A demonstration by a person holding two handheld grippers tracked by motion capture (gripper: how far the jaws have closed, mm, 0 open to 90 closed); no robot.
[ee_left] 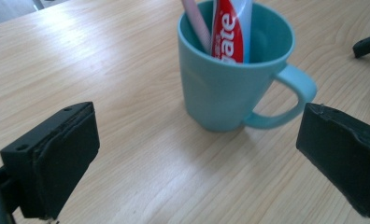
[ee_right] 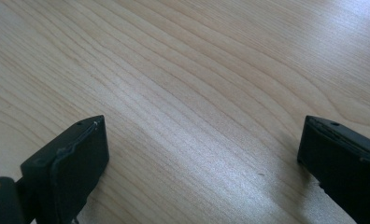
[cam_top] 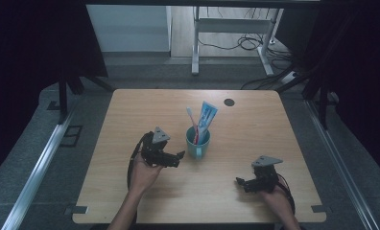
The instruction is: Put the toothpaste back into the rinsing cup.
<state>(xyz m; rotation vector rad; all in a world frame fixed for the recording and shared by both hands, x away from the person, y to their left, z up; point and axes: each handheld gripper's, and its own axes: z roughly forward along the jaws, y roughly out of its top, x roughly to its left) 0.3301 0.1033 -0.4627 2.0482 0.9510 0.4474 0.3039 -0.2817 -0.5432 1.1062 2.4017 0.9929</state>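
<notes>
The teal mug (cam_top: 197,143) stands upright near the middle of the bench (cam_top: 130,110), a little toward the far edge. Its handle sticks out on the side facing the near right corner. Inside it a toothpaste tube (cam_top: 206,120) and a pink toothbrush (cam_top: 193,123) stand on end, both leaning slightly and rising well above the rim.

The left tool (cam_top: 180,154) sits just beside the mug, on the side toward the bench's left edge, with its jaws spread wide and nothing between them. In the left gripper view the mug (ee_left: 230,88) lies straight ahead of the jaws and slightly right of centre, with the handle (ee_left: 290,100) curving toward the right-hand jaw. The tube (ee_left: 231,32) and brush (ee_left: 197,23) stand up out of it, so their long axes run across the line of approach, not along it.

The right tool (cam_top: 239,181) rests near the bench's near right corner, well apart from the mug. It is also released, its jaws wide over bare wood (ee_right: 197,93).

I judge that the left tool is the better placed for whatever comes next. It needs only a short forward reach to the mug (or a rise to the tube and brush above the rim), while the right tool would have to cross toward the middle first.
</notes>
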